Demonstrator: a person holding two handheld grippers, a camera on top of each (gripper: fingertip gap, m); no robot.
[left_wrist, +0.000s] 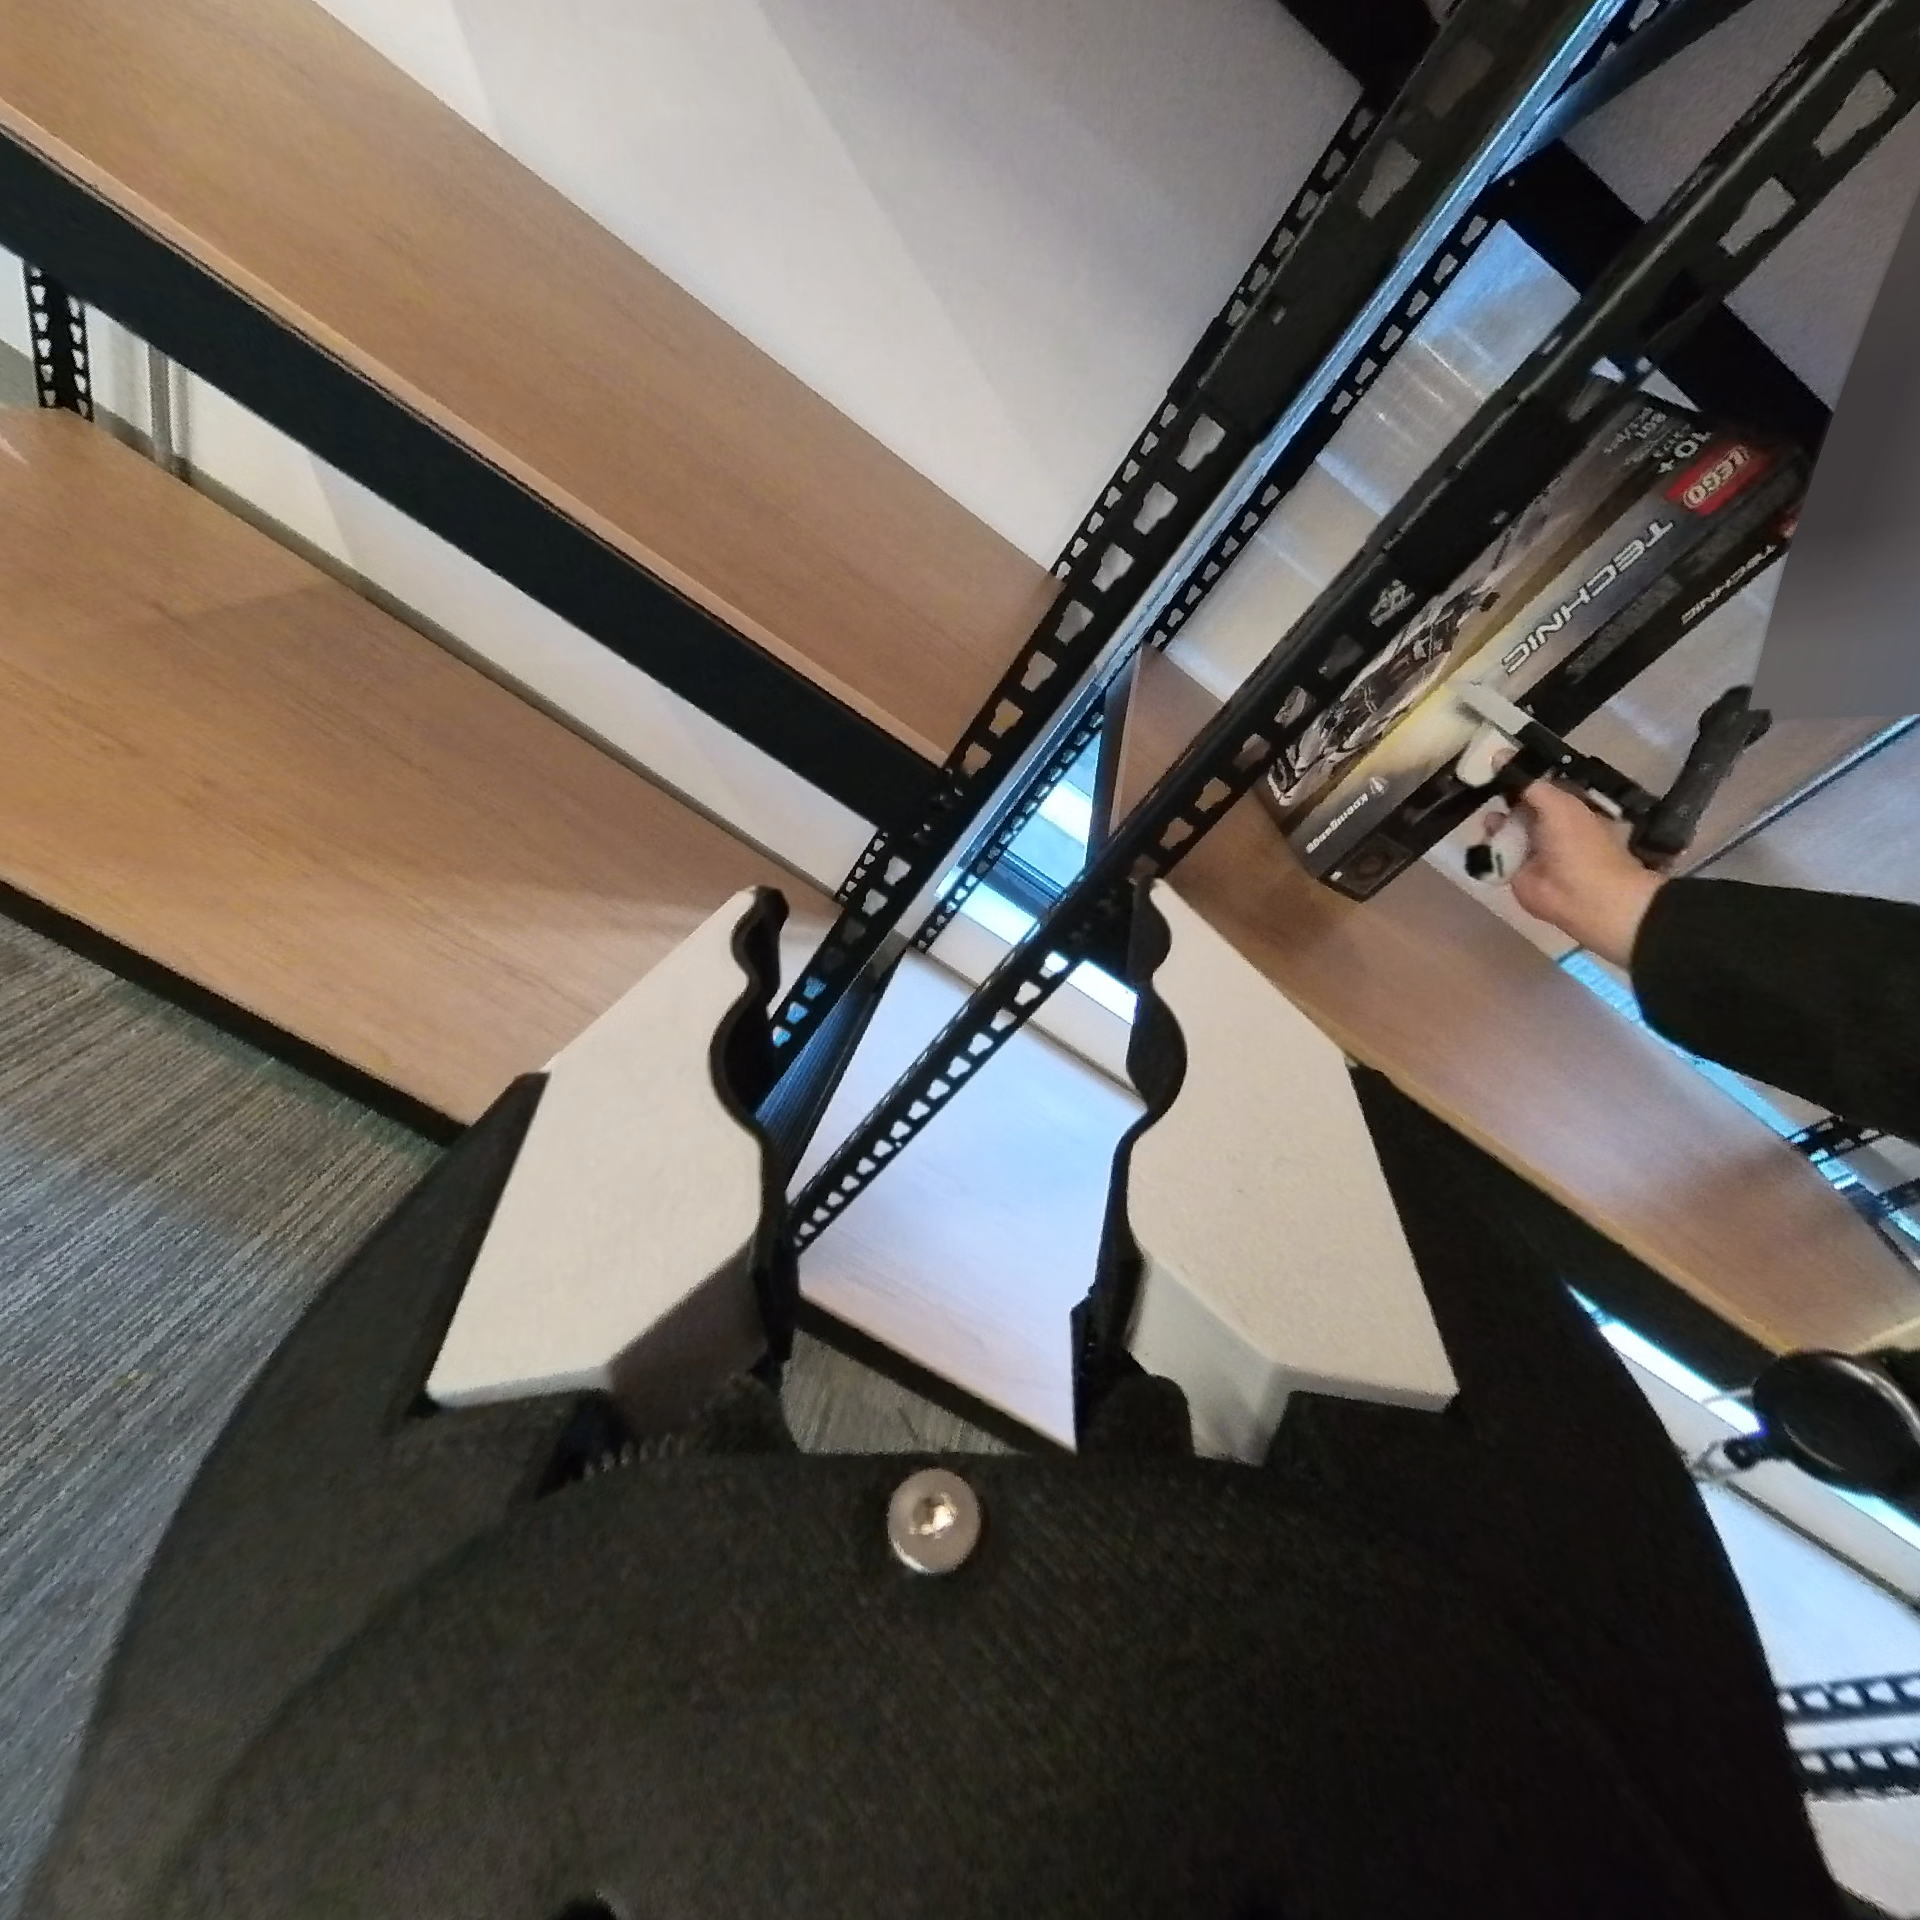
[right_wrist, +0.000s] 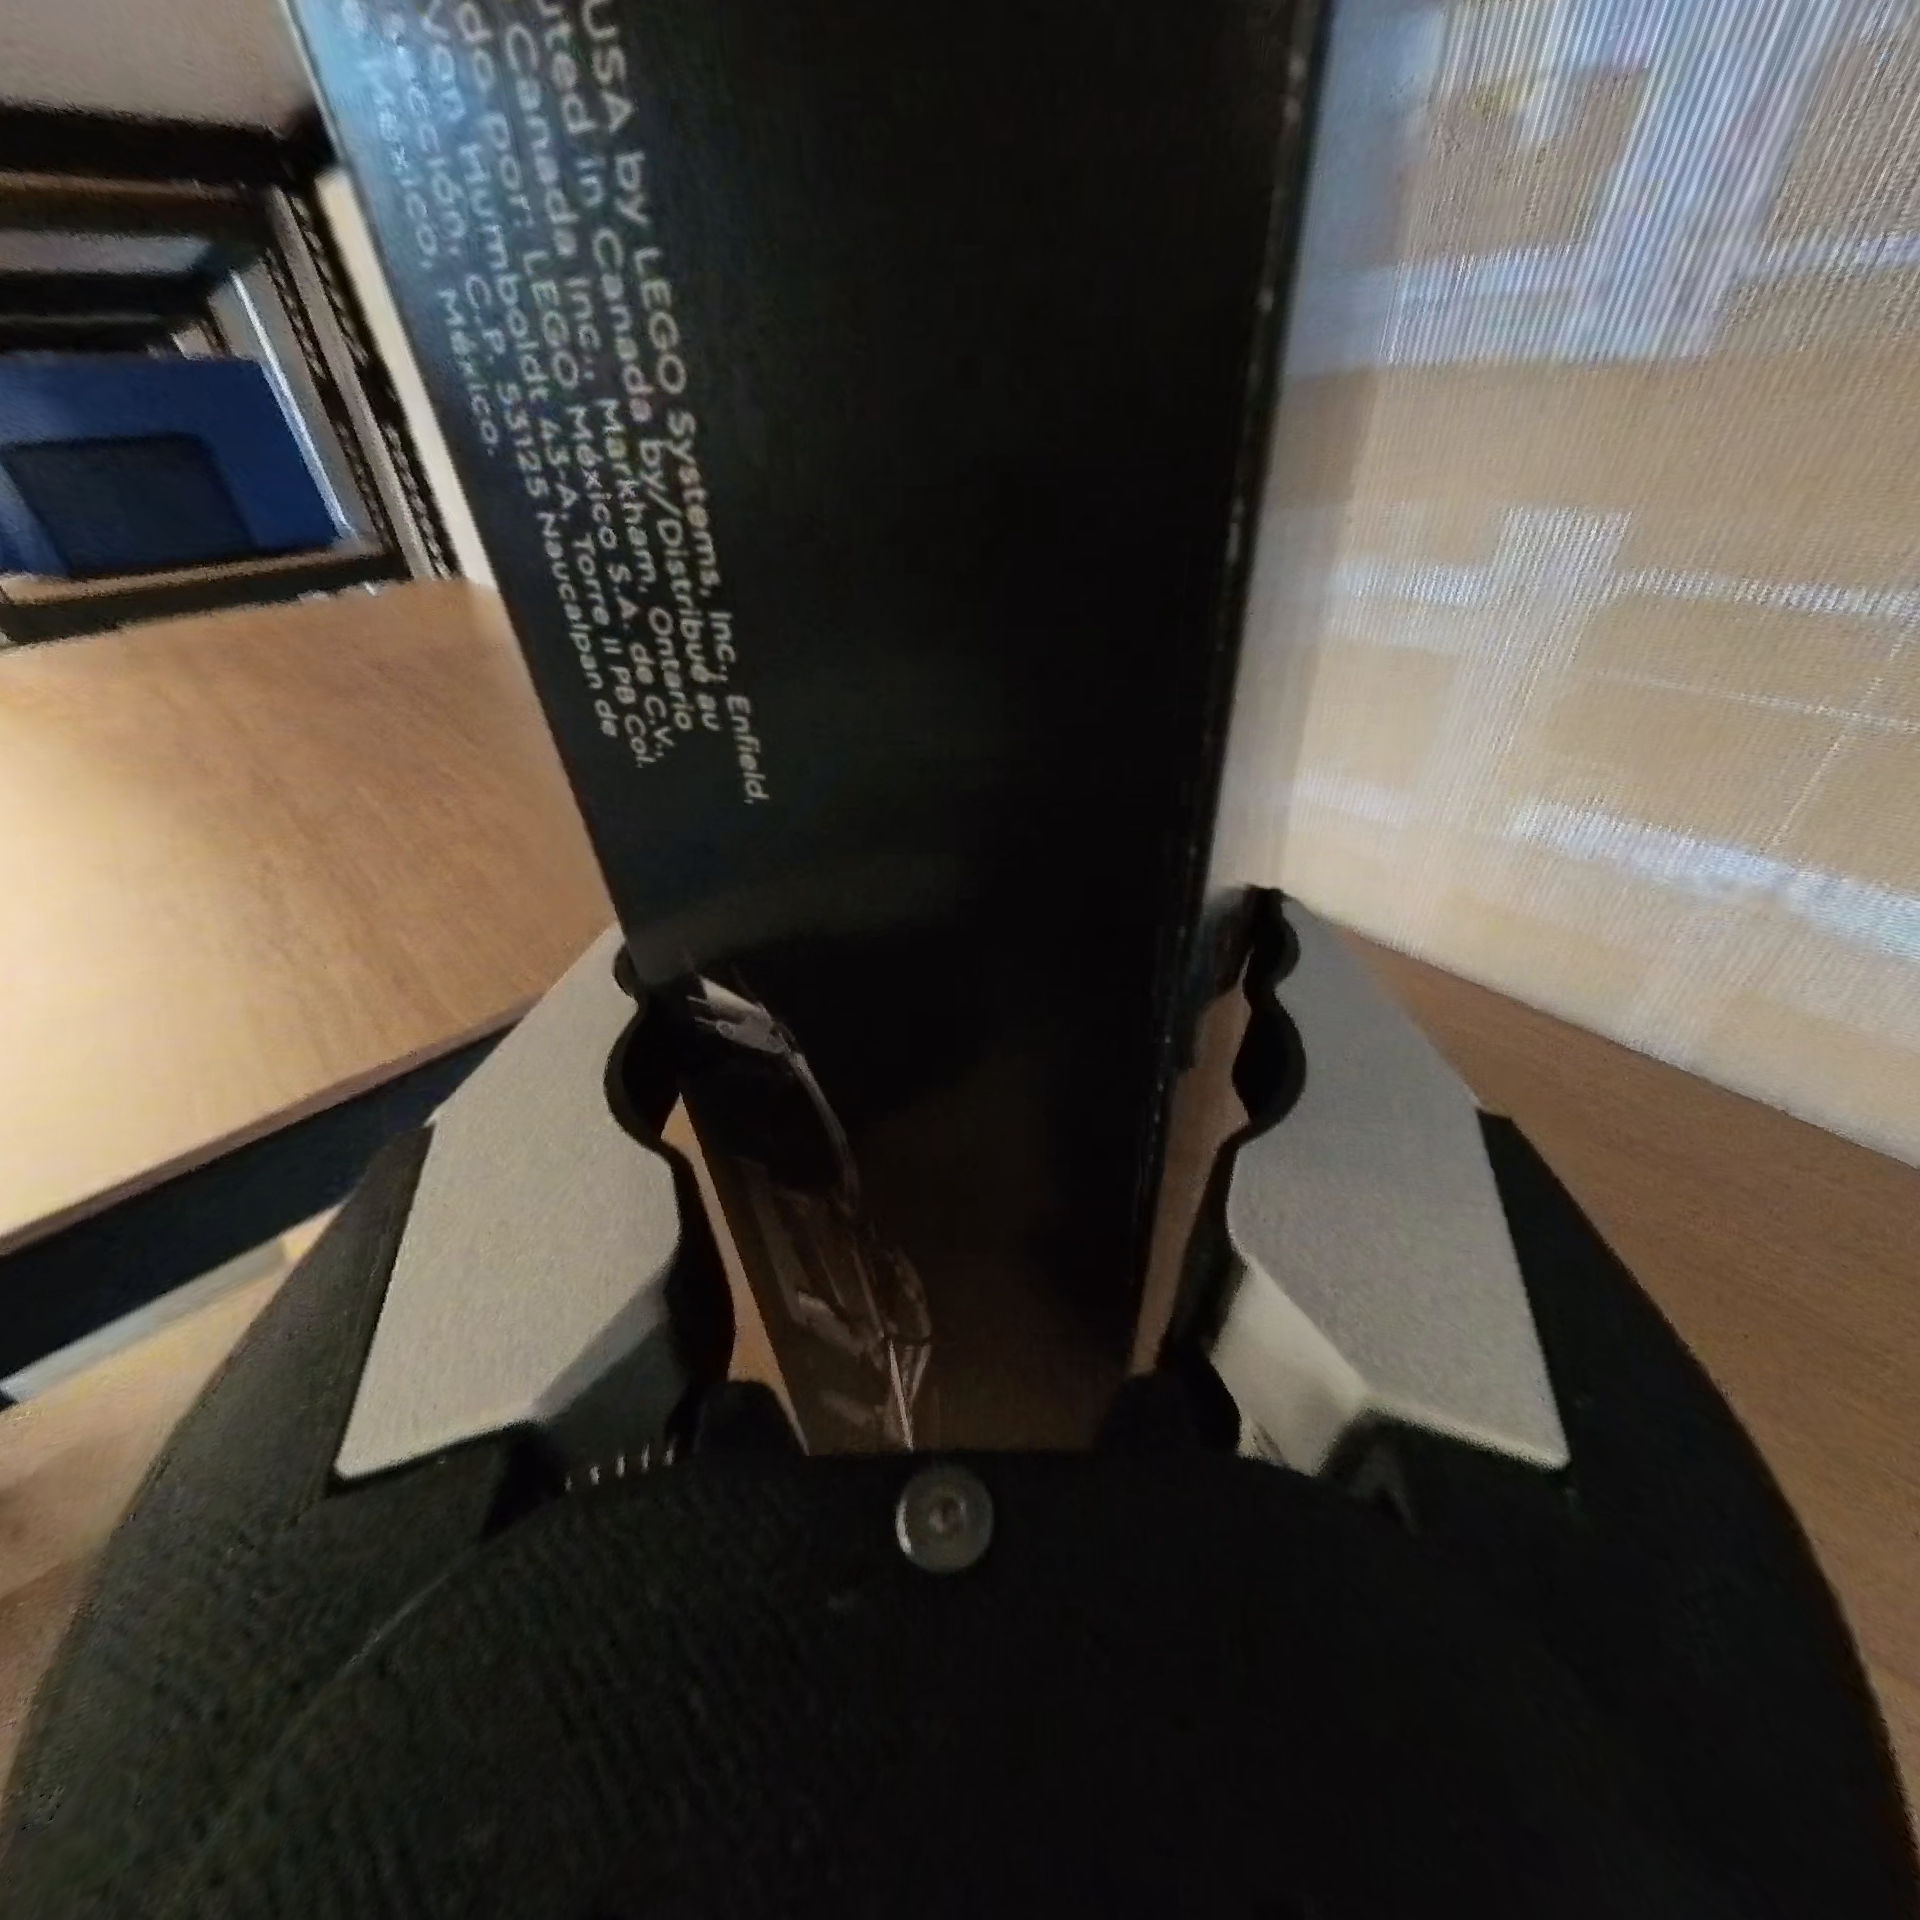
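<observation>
A black metal rack (left_wrist: 1122, 540) with slotted uprights carries light wooden shelf boards (left_wrist: 582, 374). On one board (left_wrist: 1382, 966) a dark printed box (left_wrist: 1538, 623) stands on edge, near the board's front edge and just beyond a slotted upright. In the right wrist view the same box (right_wrist: 935, 520) rises from the wood board (right_wrist: 260, 810), close to the pale back wall (right_wrist: 1610, 468). Grey carpet floor (left_wrist: 156, 1195) lies under the rack, beside the lowest board.

a dark toy box (left_wrist: 1538, 644) bears a logo, large lettering and small white print.
</observation>
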